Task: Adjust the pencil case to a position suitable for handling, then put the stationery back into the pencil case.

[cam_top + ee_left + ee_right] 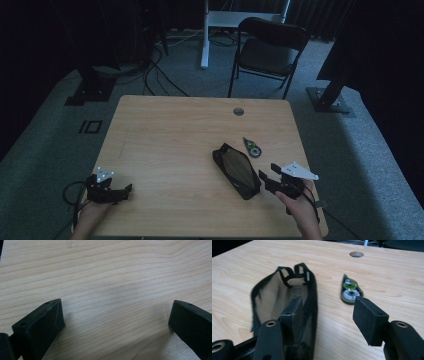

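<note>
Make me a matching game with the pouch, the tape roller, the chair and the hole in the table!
Things:
1. pouch
2. tape roller
3. chair
4. hole

Descriptions:
A. on the floor beyond the table
B. green and see-through, lying flat on the wood
C. round, near the table's far edge
D. black mesh, lying beside the right gripper

Pairs: 1-D, 2-B, 3-A, 4-C
</note>
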Demonstrator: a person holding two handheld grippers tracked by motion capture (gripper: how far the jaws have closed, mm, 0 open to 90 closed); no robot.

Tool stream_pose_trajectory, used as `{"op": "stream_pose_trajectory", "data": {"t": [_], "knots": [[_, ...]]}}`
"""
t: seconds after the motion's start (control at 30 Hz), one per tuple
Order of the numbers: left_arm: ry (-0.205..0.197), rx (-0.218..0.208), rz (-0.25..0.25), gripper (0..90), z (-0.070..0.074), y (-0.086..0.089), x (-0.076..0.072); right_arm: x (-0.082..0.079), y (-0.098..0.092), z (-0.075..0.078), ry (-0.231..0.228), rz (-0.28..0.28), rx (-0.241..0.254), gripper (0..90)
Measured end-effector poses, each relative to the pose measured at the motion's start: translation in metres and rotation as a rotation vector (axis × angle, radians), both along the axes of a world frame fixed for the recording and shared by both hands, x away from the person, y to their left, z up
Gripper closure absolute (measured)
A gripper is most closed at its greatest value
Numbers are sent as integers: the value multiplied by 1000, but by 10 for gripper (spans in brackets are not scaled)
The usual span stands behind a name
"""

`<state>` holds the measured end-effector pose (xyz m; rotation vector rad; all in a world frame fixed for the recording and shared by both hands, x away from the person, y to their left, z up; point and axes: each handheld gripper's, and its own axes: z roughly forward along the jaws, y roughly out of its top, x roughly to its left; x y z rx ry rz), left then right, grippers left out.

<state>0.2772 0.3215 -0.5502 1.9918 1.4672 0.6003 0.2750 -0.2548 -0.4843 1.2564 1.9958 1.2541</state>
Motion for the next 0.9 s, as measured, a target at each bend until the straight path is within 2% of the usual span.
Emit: {"op": "stream_pose_trajectory", "data": {"t": [0.3, 0.67, 0.9], "knots": [[0, 0, 0, 2, 0, 0, 0, 21, -7, -10, 21, -24, -30, 354], [0, 0, 0, 1, 0, 0, 0, 51, -8, -22, 45, -56, -41, 307], [-1, -2, 2, 1, 0, 0, 0, 69, -4, -27, 62, -41, -63, 283]]}}
